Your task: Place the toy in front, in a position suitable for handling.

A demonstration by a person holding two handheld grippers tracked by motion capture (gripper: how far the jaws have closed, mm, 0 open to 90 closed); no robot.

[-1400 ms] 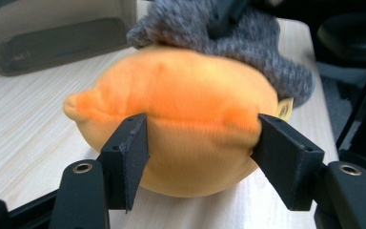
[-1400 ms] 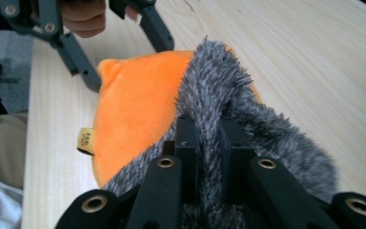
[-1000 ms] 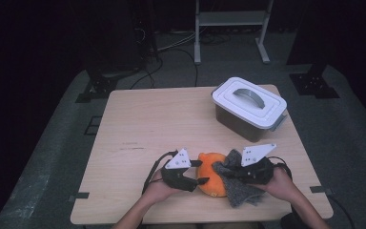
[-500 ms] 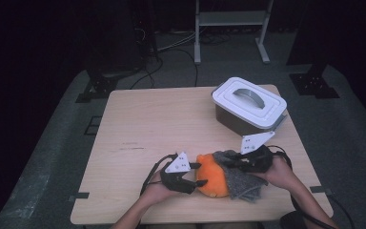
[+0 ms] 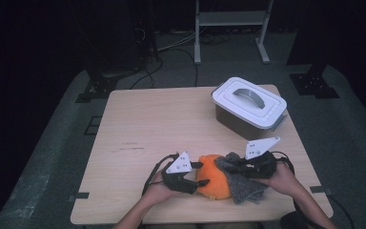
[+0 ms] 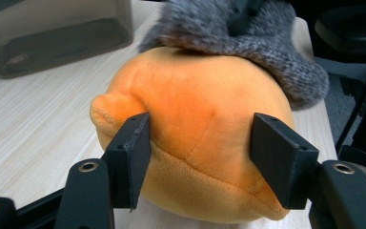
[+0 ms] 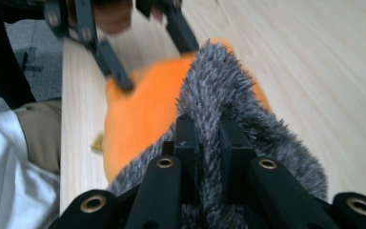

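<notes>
Grey cloth now drawn up over the orange plush toy.
Right gripper [image 7: 205,143], jaws clamped on the cloth [image 7: 228,95], has lifted it; left gripper [image 6: 200,157], jaws wide, braces the toy [image 6: 195,119] between them.

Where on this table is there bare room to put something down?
The table's left half and far middle are bare, bordered by the lidded bin at the far right. The near edge is crowded: the left gripper, orange plush, grey furry cloth and right gripper.
</notes>
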